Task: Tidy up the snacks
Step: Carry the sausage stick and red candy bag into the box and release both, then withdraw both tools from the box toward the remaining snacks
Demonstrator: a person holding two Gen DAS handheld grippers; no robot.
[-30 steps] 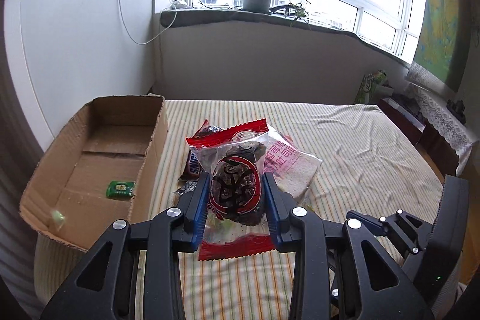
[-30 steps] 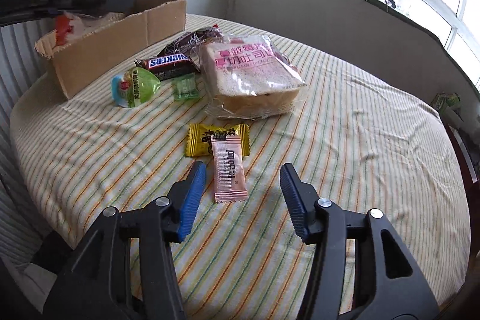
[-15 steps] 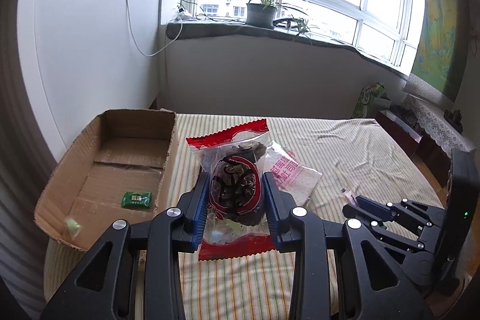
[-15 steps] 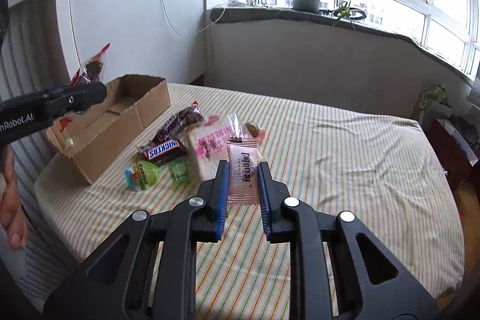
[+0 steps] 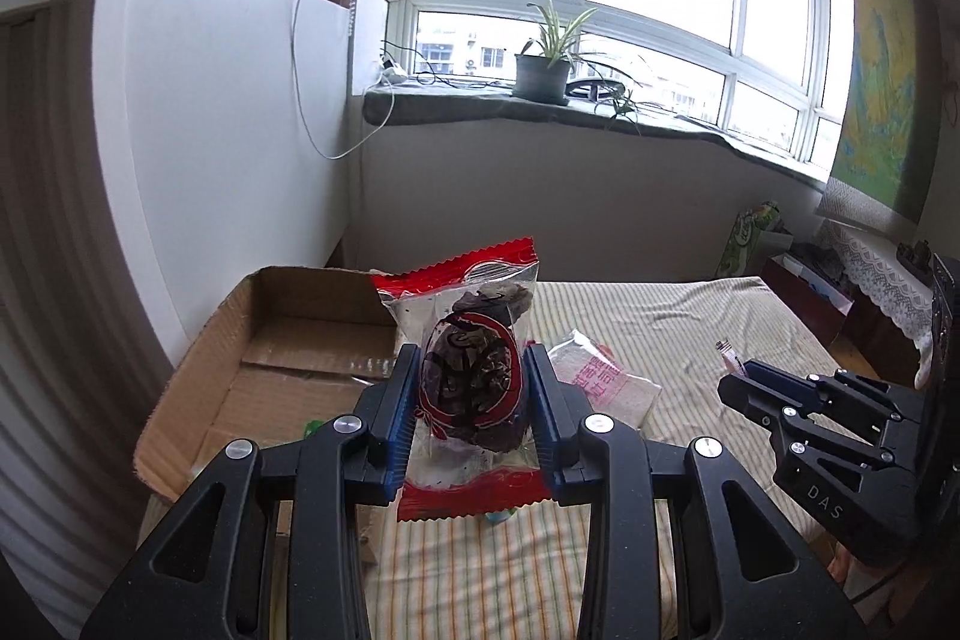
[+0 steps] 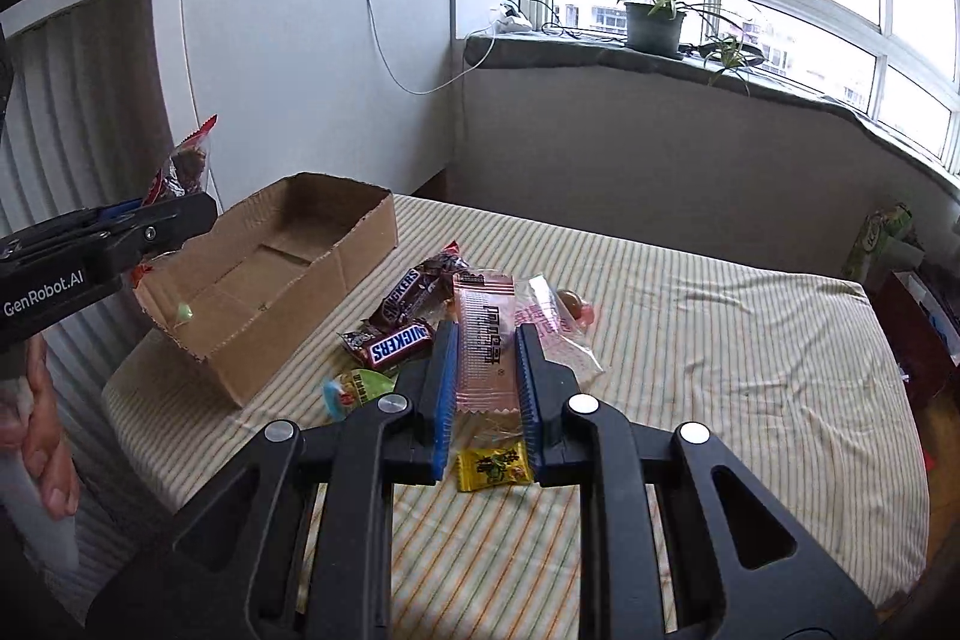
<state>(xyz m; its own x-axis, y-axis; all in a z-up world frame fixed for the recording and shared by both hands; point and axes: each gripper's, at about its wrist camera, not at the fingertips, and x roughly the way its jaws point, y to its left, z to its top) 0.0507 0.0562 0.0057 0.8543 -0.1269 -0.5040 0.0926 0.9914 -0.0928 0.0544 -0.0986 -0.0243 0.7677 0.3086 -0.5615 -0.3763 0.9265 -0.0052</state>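
- Gripping a red-edged clear snack bag (image 5: 471,376) at frame centre, the left gripper (image 5: 471,400) is clamped on it beside the cardboard box (image 5: 300,340) at lower left.
- The right gripper (image 6: 485,382) pinches a pink wafer packet (image 6: 487,340) above the striped table (image 6: 720,340), centre frame.

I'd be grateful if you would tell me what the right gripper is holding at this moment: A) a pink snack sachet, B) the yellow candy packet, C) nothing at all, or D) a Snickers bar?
A: in the right wrist view the right gripper is shut on the pink snack sachet, lifted above the striped tablecloth, while the Snickers bars and the yellow candy packet lie on the cloth below.
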